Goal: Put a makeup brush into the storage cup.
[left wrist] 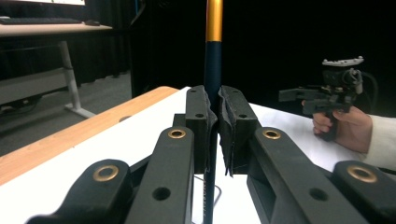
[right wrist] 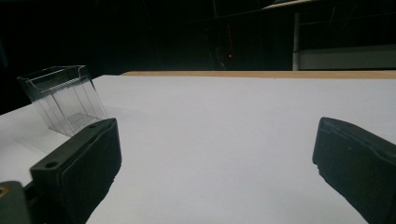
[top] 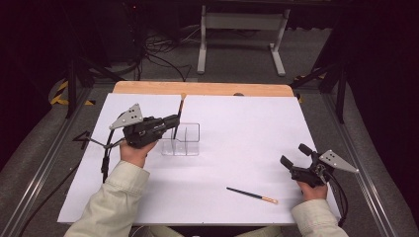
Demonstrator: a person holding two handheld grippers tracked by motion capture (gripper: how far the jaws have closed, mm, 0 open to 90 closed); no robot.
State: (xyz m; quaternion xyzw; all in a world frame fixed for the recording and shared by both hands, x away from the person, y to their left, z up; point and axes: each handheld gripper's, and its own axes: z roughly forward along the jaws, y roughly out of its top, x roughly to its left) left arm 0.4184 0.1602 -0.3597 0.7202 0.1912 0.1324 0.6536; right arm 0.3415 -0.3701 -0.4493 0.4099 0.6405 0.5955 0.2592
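Observation:
A dark chopstick (top: pixel 180 109) with a gold top end (left wrist: pixel 214 21) stands nearly upright, and my left gripper (top: pixel 175 121) is shut on its shaft (left wrist: pixel 213 65). Its lower end reaches into a clear plastic divided holder (top: pixel 187 139) on the white table, just right of that gripper. The same holder (right wrist: pixel 65 102) stands far off to the left in the right gripper view. A second dark chopstick (top: pixel 252 195) with a gold tip lies flat near the front edge. My right gripper (top: pixel 293 154) rests open at the right side, right of that chopstick, its jaws wide apart with nothing between them (right wrist: pixel 217 140).
A white sheet (top: pixel 247 133) covers the table, with a strip of bare wood (top: pixel 197 89) along the far edge. Beyond it a white desk frame (top: pixel 242 34) and cables lie on the grey floor. Metal rails run along both sides of the table.

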